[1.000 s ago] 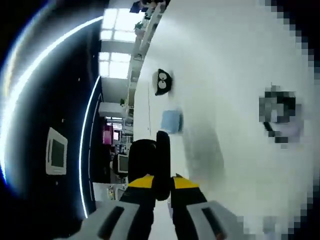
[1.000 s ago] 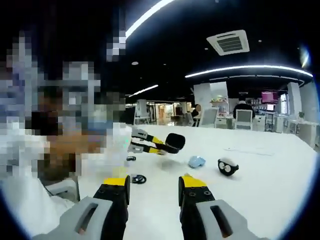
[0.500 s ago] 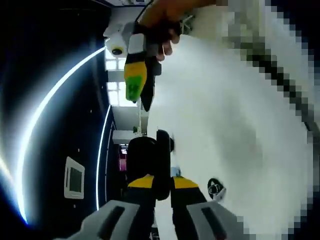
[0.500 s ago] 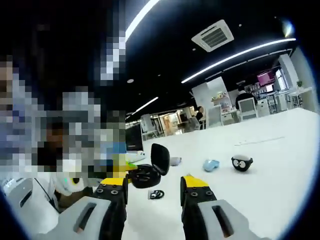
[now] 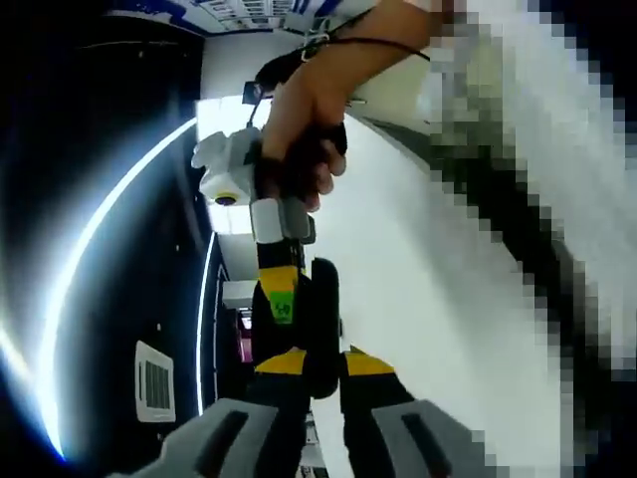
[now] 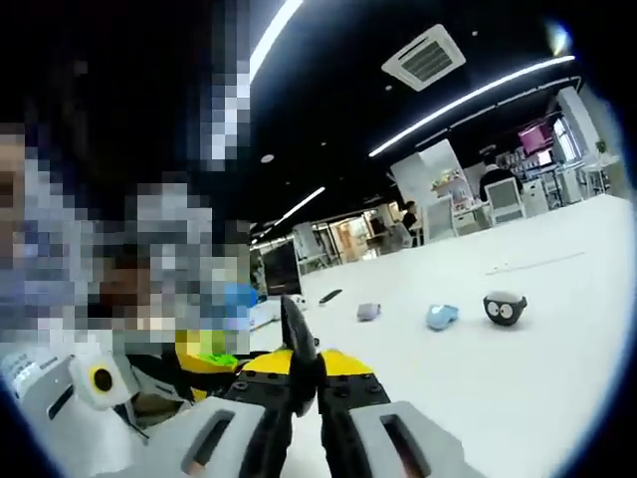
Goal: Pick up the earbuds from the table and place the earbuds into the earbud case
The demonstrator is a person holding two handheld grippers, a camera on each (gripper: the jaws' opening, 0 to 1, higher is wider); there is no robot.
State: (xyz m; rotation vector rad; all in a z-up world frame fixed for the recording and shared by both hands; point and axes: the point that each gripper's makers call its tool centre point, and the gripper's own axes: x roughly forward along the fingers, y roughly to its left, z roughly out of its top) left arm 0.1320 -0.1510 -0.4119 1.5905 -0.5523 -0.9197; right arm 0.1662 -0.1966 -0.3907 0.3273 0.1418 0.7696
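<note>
- In the left gripper view, the left gripper (image 5: pixel 317 363) has its jaws pinched on the black earbud case (image 5: pixel 299 324), which stands up between the yellow-tipped jaws with its lid raised
- A hand (image 5: pixel 299 134) reaches down from the top of that view, wrapped around the handle of the right gripper (image 5: pixel 279 299), whose yellow and green tip comes down against the case
- Behind them lies the white table (image 5: pixel 438 329), tilted by the roll of the camera
- In the right gripper view, the right gripper (image 6: pixel 304 373) has its jaws pressed close together on the thin edge of the case lid (image 6: pixel 297 344), which rises dark between the two tips
- The left gripper (image 6: pixel 214 354) comes in from the left of that view, just beside and below the right gripper's jaws, with yellow and green showing on it
- Farther off on the table (image 6: pixel 518 378) lie a small grey piece (image 6: pixel 368 312), a light blue piece (image 6: pixel 441 317) and a round black and white thing (image 6: pixel 505 307), well apart from both grippers
- I cannot tell from either view whether the earbuds are inside the case
</note>
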